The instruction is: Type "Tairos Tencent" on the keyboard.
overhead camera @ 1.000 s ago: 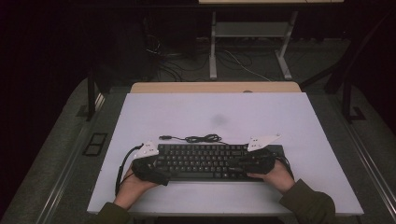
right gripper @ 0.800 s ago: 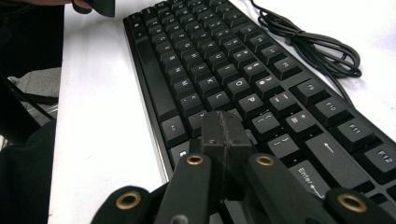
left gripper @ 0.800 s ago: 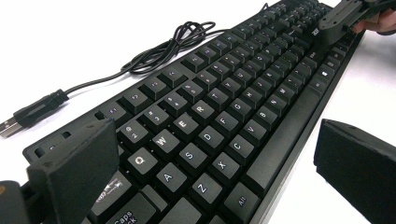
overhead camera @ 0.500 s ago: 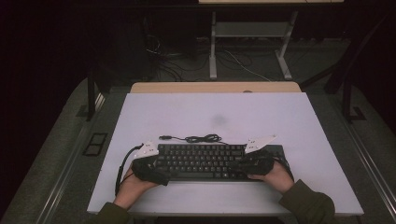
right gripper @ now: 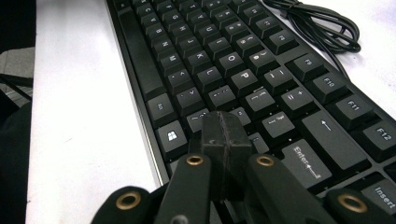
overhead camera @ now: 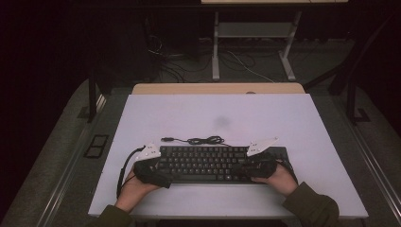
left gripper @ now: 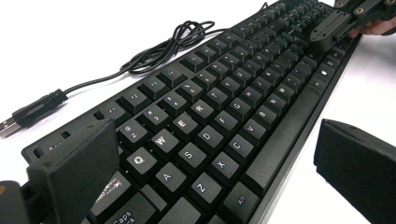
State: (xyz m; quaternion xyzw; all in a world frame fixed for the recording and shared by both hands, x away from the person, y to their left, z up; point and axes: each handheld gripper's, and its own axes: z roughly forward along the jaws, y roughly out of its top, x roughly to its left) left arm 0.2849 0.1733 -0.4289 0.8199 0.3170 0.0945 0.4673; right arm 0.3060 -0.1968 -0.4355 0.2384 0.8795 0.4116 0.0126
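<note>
A black keyboard (overhead camera: 208, 163) lies on the white table (overhead camera: 217, 113), near its front edge. Its coiled cable (overhead camera: 203, 140) rests just behind it, ending in a USB plug (left gripper: 9, 123). My left gripper (overhead camera: 161, 172) is at the keyboard's left end, open. In the left gripper view its jaws straddle that end of the keyboard (left gripper: 224, 107), the right jaw clear of the front edge. My right gripper (overhead camera: 250, 168) is shut with nothing in it. Its joined tips (right gripper: 224, 135) hover over keys at the right part of the keyboard (right gripper: 224, 60), near the Enter key.
A faint grey smudge (overhead camera: 221, 122) marks the table behind the cable. A wooden board (overhead camera: 217, 88) borders the far edge. Beyond it stand a metal desk frame (overhead camera: 255, 47) and loose floor cables (overhead camera: 179, 66). The table's back half is bare.
</note>
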